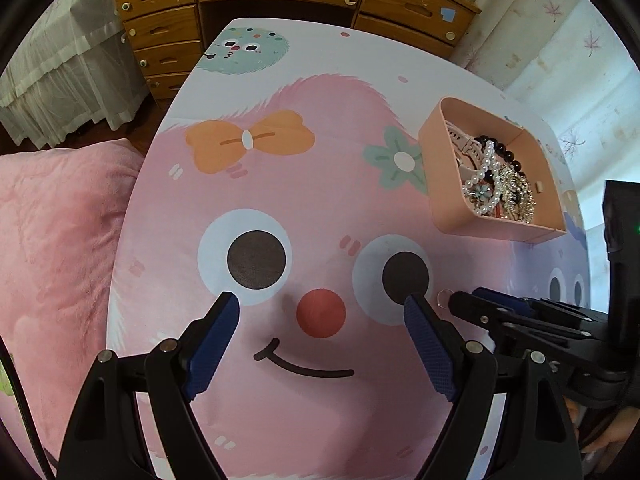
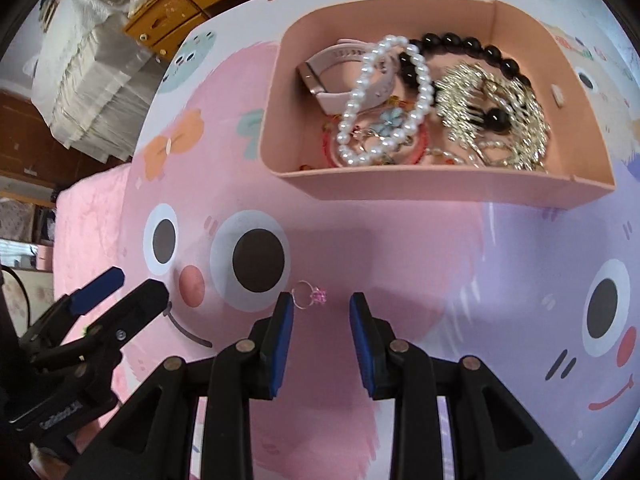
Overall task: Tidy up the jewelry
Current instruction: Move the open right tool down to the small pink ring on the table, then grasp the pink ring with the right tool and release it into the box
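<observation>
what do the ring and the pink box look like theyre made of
Ring: a thin shiny band, likely metal, with a translucent pink stone, glass or plastic by its sparkle. Box: smooth, matte, thin walls with rounded corners, probably moulded plastic, though coated card is possible.

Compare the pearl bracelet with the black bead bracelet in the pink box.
The pearl bracelet has small white beads; the black bead bracelet has larger, glossy dark ones. The pearl bracelet lies atop the pile toward the front; the black one runs along the back. Both are beaded loops inside the pink box.
</observation>
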`<state>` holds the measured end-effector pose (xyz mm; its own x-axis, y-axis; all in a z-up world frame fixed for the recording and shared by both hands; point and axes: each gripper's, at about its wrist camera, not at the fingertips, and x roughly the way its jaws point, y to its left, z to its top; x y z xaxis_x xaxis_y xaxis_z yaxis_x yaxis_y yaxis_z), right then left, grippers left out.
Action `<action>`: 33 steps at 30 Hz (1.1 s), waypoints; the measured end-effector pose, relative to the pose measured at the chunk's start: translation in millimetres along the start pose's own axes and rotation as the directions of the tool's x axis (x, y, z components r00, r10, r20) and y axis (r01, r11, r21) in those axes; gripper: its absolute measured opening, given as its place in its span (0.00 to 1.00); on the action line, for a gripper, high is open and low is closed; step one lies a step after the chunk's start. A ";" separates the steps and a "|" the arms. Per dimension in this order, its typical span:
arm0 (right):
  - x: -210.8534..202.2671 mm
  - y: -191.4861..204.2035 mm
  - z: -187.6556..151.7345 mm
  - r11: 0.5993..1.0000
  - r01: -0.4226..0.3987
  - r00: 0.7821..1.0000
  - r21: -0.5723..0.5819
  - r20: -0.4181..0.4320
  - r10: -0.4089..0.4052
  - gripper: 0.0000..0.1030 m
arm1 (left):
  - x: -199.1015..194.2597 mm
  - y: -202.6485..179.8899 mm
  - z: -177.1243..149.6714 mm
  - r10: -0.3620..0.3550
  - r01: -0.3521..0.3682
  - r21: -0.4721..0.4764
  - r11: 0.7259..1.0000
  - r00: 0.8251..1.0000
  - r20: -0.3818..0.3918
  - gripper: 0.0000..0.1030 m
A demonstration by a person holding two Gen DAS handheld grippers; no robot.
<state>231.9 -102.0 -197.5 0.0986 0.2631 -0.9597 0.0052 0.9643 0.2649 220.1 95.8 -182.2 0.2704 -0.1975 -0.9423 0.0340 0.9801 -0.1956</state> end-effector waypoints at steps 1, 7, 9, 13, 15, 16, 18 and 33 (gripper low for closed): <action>-0.2 1.0 1.0 1.000 0.015 1.000 -0.011 0.003 -0.015 0.28 | -0.7 1.5 0.4 -0.009 0.009 -0.002 1.000 1.000 0.000 0.81; 3.7 11.0 2.3 0.996 0.081 0.997 -0.048 0.000 -0.081 0.19 | 0.4 4.5 3.3 -0.012 0.012 0.012 1.000 1.000 -0.001 0.81; 5.8 12.7 2.6 0.996 0.067 0.998 -0.056 -0.005 -0.068 0.11 | 0.2 5.9 3.8 -0.033 0.033 0.019 0.999 0.999 -0.002 0.81; 7.2 19.2 2.0 0.993 0.074 0.997 -0.097 0.004 -0.074 0.07 | -2.3 6.4 4.9 -0.046 0.045 0.040 0.998 0.999 0.006 0.81; 6.0 21.6 2.5 0.992 0.071 0.997 -0.109 0.007 -0.071 0.06 | -3.2 4.8 6.4 -0.041 0.040 0.059 0.997 0.999 0.013 0.81; 4.4 21.9 2.8 0.992 0.063 0.998 -0.108 0.008 -0.062 0.06 | -4.2 3.7 7.4 -0.035 0.033 0.074 0.997 0.999 0.022 0.81; 1.1 24.6 5.5 0.994 0.041 0.999 -0.097 0.017 -0.040 0.06 | -5.0 2.5 8.9 -0.026 0.023 0.091 0.996 0.999 0.032 0.81; -93.8 -15.2 22.1 0.984 0.180 0.904 0.002 0.394 -0.166 0.06 | -39.2 3.3 12.1 0.017 -0.038 0.116 0.993 0.984 0.177 0.81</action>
<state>244.5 -142.0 -109.5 0.4807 0.0653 -0.8744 0.0248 0.9958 0.0880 221.3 107.0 -142.6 0.4371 -0.1739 -0.8825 0.1349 0.9827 -0.1268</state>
